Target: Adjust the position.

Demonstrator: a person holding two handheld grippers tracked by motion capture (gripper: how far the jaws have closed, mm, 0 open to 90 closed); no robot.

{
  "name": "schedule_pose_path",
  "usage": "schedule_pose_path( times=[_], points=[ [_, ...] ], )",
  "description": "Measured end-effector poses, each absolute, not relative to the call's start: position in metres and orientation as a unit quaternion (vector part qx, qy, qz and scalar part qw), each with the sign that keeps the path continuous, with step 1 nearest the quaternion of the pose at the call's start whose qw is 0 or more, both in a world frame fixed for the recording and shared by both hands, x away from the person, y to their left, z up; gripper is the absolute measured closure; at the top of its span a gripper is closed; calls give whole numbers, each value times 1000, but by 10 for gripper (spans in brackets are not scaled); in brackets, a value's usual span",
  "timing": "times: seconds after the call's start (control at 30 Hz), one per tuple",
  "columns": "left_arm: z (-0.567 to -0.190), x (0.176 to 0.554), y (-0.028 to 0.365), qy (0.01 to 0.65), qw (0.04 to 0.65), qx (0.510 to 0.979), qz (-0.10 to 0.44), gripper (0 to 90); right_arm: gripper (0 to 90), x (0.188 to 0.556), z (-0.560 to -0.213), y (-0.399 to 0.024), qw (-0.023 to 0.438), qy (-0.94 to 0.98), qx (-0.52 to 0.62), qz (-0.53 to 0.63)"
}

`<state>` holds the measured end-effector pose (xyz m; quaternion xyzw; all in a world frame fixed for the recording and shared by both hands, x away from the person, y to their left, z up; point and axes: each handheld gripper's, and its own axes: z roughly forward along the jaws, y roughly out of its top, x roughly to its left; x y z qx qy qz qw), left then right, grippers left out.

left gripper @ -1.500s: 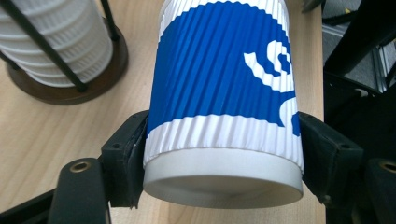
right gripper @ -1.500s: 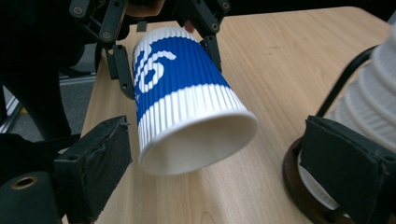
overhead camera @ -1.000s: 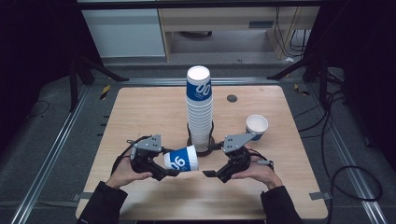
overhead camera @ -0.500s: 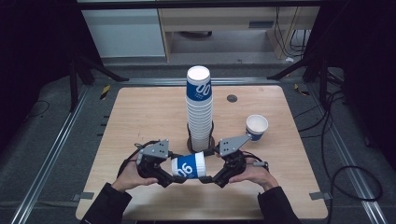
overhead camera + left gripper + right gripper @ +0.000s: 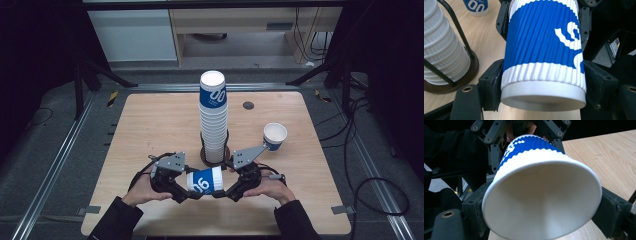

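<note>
A blue-and-white ribbed paper cup [image 5: 204, 181] lies level above the table's front edge, held between both grippers. My left gripper [image 5: 192, 189] is shut on its base end; in the left gripper view the pads [image 5: 492, 83] press both sides of the cup [image 5: 544, 50]. My right gripper [image 5: 221, 190] has just been closing on the mouth end. In the right gripper view the open rim of the cup [image 5: 541, 202] faces the camera, with the pads [image 5: 610, 211] against its sides.
A tall stack of matching cups [image 5: 213, 112] stands in a wire holder on a round base [image 5: 202, 154] at mid-table, just behind the grippers. A single upright cup [image 5: 274, 135] stands to the right. The wooden table [image 5: 150, 125] has bare room on the left.
The left gripper brought the cup slightly right toward the centre. The right gripper moved in from the right and closed its jaws around the cup's mouth end.
</note>
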<state>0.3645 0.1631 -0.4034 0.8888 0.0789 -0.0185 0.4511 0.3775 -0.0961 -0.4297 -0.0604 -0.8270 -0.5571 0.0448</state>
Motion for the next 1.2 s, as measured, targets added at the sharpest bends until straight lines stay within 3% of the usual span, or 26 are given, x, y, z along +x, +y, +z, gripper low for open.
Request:
schedule_pose_path(
  times=[0.23,0.43,0.83,1.2],
  points=[
    [-400,367,170,92,454,886,-10,185,159,379,-426,-103,36,-828,-65,-556],
    [-403,369,173,98,410,907,-2,154,156,381,-430,-105,19,-849,-74,-523],
    [-423,365,151,79,326,942,8,155,155,378,-445,-85,26,-878,-59,-475],
    [-431,362,139,70,307,949,5,223,155,376,-449,-72,29,-884,-51,-464]
  ],
)
